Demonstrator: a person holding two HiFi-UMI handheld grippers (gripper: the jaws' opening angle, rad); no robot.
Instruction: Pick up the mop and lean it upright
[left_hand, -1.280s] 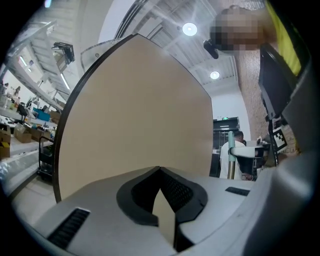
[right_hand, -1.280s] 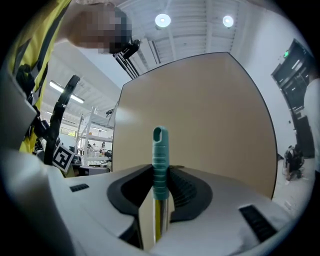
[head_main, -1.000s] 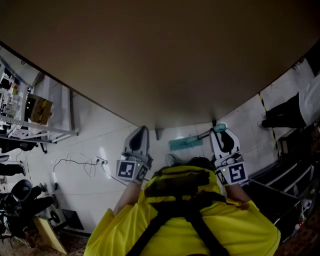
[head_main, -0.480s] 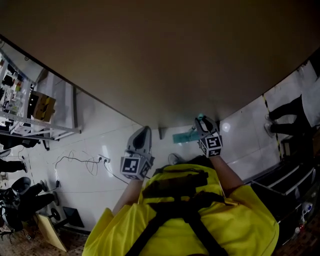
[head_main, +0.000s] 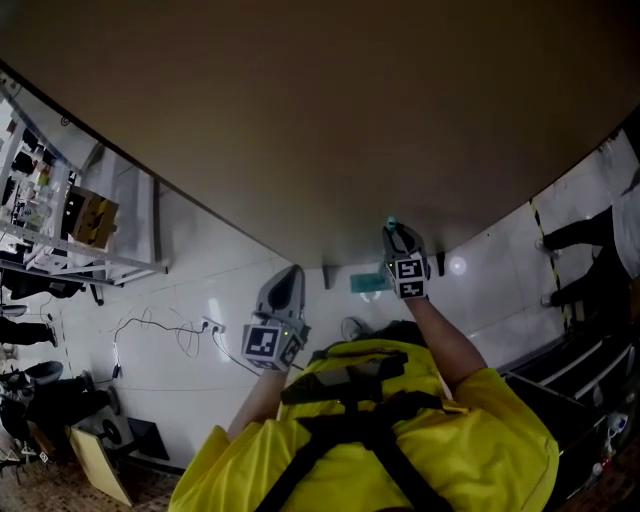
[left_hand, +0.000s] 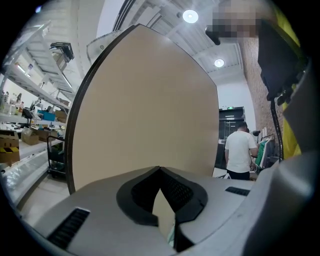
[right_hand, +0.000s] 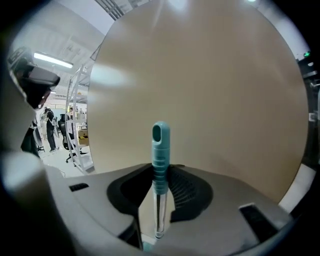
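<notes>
Right gripper (right_hand: 159, 192) pinches the teal-gripped metal mop handle (right_hand: 160, 150) just before the broad beige panel (right_hand: 215, 75); the mop's teal flat head (head_main: 368, 283) lies by the panel's bottom edge. Left gripper (left_hand: 161, 172), jaws pressed together and empty, hangs to the left over open white tiled floor (head_main: 200, 290).

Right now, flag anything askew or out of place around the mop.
Nothing odd about the mop: the right gripper holds its handle roughly upright before the tan panel. Only a white cable sprawls loose on the floor, at left.
</notes>
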